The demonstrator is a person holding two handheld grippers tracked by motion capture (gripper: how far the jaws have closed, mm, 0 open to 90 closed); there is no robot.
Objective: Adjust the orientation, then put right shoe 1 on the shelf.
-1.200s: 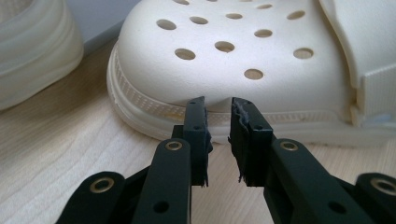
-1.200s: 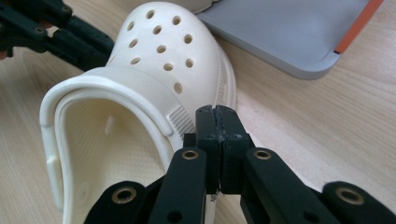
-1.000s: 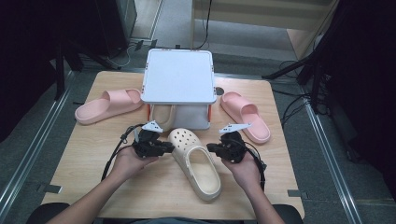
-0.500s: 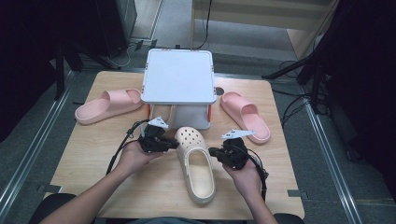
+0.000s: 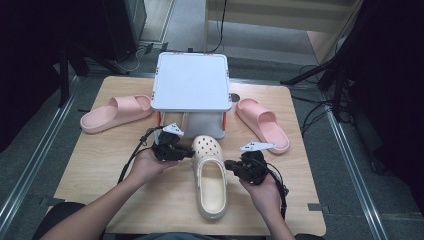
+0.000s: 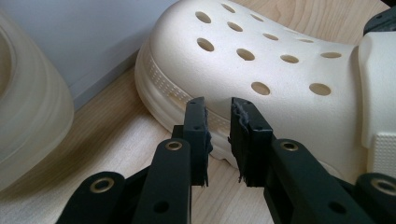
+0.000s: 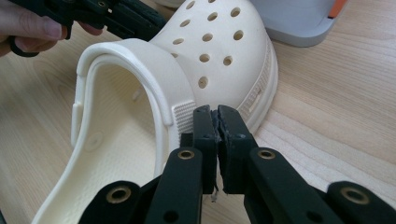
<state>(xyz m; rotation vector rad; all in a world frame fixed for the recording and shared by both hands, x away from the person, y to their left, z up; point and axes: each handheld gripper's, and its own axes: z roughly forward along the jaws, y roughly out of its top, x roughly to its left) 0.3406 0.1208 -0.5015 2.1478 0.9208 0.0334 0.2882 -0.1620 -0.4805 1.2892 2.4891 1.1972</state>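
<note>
A cream clog (image 5: 210, 186) with holes in its toe lies on the wooden table (image 5: 300, 210), toe toward the white platform. My left gripper (image 5: 189, 152) sits at the toe's left side. In the left gripper view its jaws stand a narrow gap apart, open, with nothing between them, and the gripper (image 6: 217, 105) has its tips against the sole edge of the clog (image 6: 280, 70). My right gripper (image 5: 227, 164) is at the clog's right side. Seen close, this gripper (image 7: 215, 112) is shut, pads just easing apart, empty, beside the strap's end on the clog (image 7: 219, 42).
A white platform (image 5: 190, 82) on orange-tipped legs stands behind the clog, with a grey block (image 5: 205, 122) under it. A second cream clog (image 6: 28, 121) lies beside that block. One pink slide (image 5: 117, 112) lies at the left, another pink slide (image 5: 262, 122) at the right.
The clog has swung from slanted to nearly straight. My left gripper shifted right along its toe; my right gripper drew back toward the front edge.
</note>
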